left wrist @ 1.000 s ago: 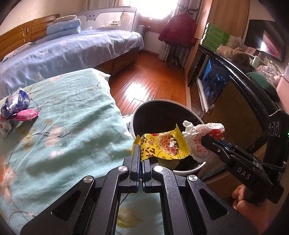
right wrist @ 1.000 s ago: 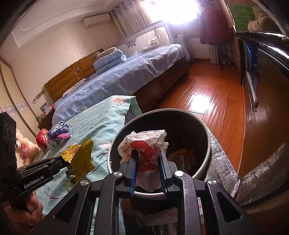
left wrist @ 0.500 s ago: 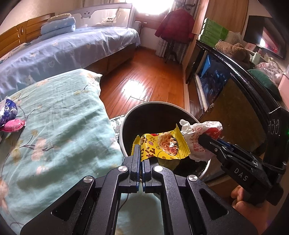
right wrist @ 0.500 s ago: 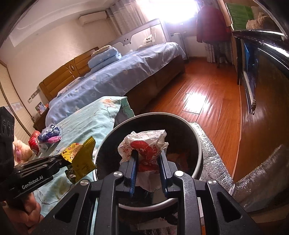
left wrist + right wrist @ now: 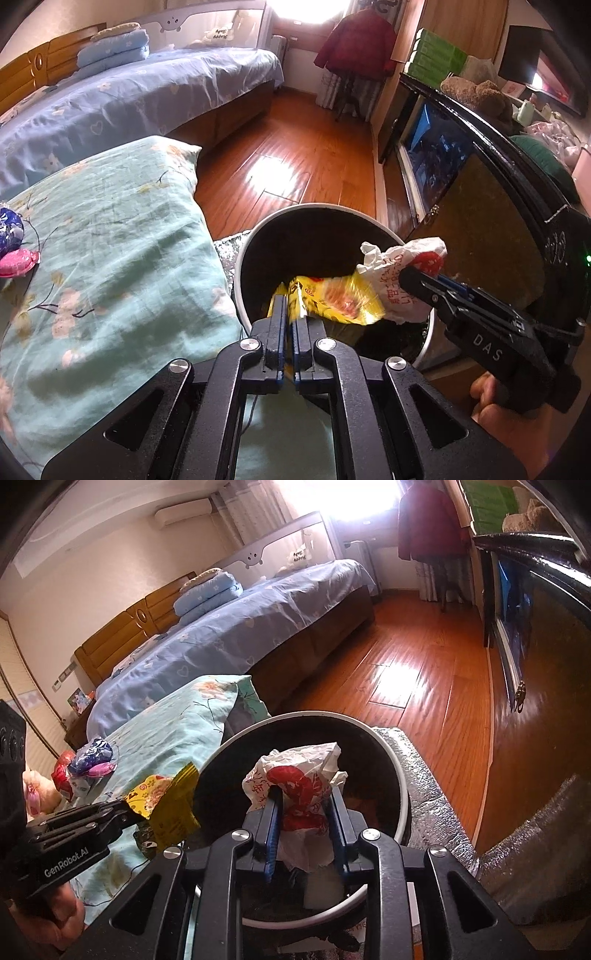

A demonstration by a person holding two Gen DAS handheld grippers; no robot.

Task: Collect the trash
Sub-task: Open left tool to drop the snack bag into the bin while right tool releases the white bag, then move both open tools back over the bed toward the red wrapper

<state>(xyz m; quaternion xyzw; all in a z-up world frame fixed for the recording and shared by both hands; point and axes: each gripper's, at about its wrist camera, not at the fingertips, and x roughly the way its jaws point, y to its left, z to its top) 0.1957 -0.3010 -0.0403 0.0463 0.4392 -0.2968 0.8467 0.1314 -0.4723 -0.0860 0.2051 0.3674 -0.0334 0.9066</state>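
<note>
In the left wrist view, the left gripper (image 5: 289,314) has its fingers pressed together on one edge of a yellow wrapper (image 5: 332,301), which sticks out forward and to the right over the open mouth of the bin (image 5: 243,258). Just right of it, the right gripper (image 5: 424,280) comes in from the side, pinching a crumpled white bag (image 5: 397,280) with red print, also over the bin and touching the wrapper's far end. A teal quilt (image 5: 110,240) lies left of the bin, with a blue packet (image 5: 9,229) and a pink packet (image 5: 16,262) at its far left edge. In the right wrist view, the right gripper (image 5: 304,812) clamps the white bag (image 5: 299,786) between its fingers, directly above the bin (image 5: 400,775). The left gripper (image 5: 127,810) enters from the left, holding the yellow wrapper (image 5: 166,805) at the bin's left rim, above the quilt's (image 5: 173,731) edge. More packets (image 5: 90,760) sit farther back on the quilt.
</note>
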